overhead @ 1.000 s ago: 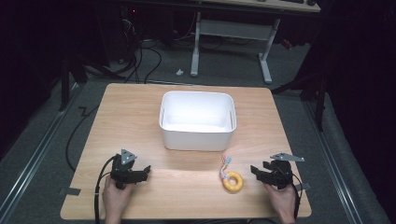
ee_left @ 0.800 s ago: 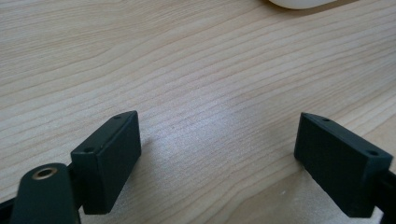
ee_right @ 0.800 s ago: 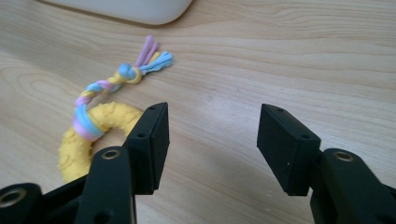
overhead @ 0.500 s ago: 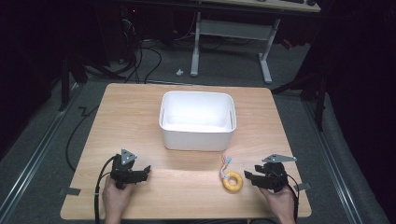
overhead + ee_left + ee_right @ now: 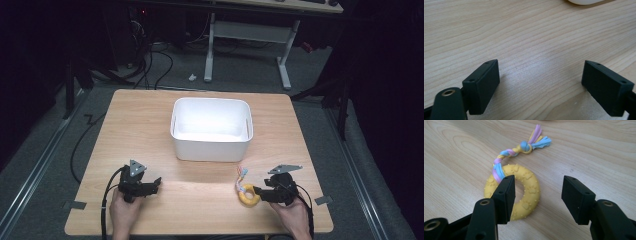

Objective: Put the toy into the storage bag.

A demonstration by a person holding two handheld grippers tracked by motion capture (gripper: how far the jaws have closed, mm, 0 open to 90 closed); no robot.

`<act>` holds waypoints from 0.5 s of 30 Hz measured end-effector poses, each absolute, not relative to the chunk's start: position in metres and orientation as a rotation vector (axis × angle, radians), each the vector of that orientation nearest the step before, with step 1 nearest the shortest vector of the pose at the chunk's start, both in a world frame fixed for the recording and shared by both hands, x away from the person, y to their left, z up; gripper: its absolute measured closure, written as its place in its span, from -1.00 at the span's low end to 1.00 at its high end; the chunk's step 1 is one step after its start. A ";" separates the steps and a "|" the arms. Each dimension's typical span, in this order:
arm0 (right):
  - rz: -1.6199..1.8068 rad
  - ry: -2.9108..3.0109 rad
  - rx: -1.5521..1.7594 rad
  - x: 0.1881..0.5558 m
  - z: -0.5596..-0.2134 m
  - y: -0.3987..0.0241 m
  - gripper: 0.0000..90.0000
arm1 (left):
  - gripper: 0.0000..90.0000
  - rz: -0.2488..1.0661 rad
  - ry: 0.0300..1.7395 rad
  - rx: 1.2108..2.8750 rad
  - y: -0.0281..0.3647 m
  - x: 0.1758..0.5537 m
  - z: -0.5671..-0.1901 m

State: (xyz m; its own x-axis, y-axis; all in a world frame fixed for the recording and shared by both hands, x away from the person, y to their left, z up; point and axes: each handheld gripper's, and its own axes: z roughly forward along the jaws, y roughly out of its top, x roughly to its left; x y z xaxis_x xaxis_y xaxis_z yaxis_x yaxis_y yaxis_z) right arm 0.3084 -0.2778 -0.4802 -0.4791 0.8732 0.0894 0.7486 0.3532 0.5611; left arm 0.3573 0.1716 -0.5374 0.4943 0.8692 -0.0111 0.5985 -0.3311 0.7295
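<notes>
A yellow rubber ring toy (image 5: 246, 195) with a braided pastel rope tail (image 5: 242, 173) lies flat on the wooden table (image 5: 200, 210), front right. My right gripper (image 5: 257, 192) is open at the ring's right side. In the right gripper view one jaw overlaps the left part of the ring toy (image 5: 527, 191), the other stands on bare wood to its right, and the right gripper (image 5: 537, 195) holds nothing. My left gripper (image 5: 156, 184) rests open at the front left, with bare wood between the jaws of the left gripper (image 5: 540, 85).
A white plastic bin (image 5: 211, 101) stands behind the table's middle, its inside bare; its lower edge is the white bin (image 5: 584, 2) in the left gripper view. A desk frame and cables sit on the dark floor beyond.
My right gripper has slid left across the table up to the yellow ring toy. The left gripper and the ring have stayed put.
</notes>
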 end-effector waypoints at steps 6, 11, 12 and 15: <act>0.768 2.431 1.450 0.312 -0.484 -0.271 0.08 | -0.66 0.507 1.203 2.055 0.172 0.357 -0.537; 0.730 2.459 1.453 0.316 -0.489 -0.267 0.10 | -0.66 0.506 1.202 2.055 0.172 0.357 -0.537; 0.725 2.462 1.444 0.316 -0.490 -0.267 0.10 | -0.66 0.506 1.202 2.055 0.172 0.357 -0.537; 0.722 2.467 1.451 0.317 -0.491 -0.266 0.12 | -0.67 0.506 1.202 2.055 0.172 0.357 -0.537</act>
State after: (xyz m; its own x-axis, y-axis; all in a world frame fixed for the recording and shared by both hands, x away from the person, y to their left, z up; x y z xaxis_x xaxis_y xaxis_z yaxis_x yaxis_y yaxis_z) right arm 0.3174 -0.2664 -0.4910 -0.5030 0.8605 0.0806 0.7681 0.4023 0.4981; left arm 0.3573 0.1716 -0.5374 0.4945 0.8691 -0.0120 0.5988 -0.3307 0.7294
